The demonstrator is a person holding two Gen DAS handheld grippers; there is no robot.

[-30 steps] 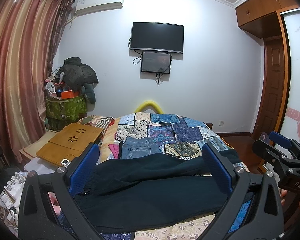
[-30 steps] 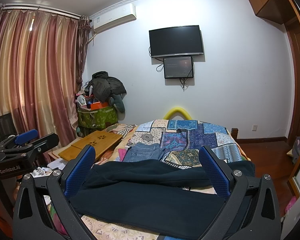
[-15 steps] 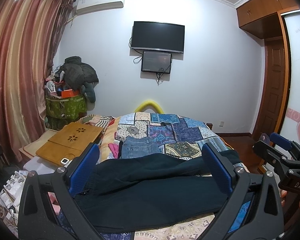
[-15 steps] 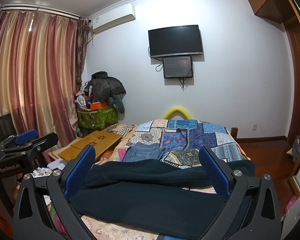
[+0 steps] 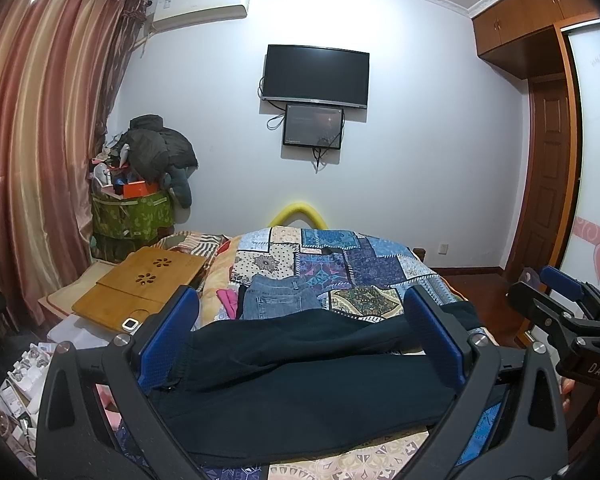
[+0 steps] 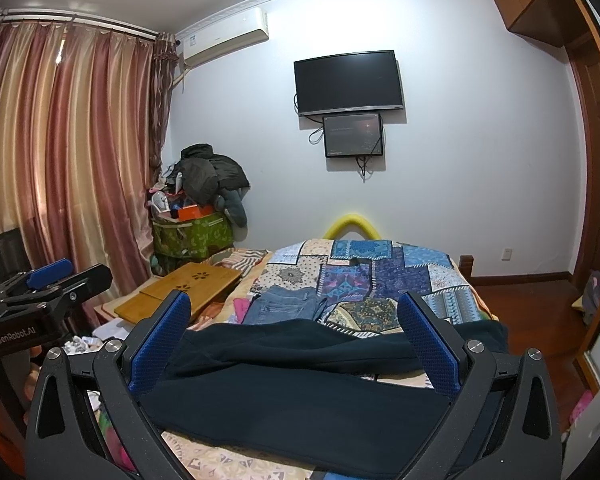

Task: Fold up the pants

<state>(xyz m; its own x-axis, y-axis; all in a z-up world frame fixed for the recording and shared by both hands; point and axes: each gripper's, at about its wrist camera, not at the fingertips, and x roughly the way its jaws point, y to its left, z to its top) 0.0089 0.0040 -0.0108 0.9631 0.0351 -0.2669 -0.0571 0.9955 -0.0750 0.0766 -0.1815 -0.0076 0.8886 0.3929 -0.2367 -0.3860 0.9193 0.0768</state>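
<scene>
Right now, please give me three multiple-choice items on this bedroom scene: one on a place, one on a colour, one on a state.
1. Where do the dark pants lie?
A. on the floor
B. across the near end of the bed
C. on the wooden tray

2. What colour are the pads of the left gripper?
A. blue
B. red
C. white

3. How does the right gripper stand?
A. shut on the pants
B. shut on the jeans
C. open, holding nothing

Answers: 1 B, the pants spread over the patchwork quilt; 2 A, both pads show blue; 3 C, its fingers stand wide apart above the cloth.
</scene>
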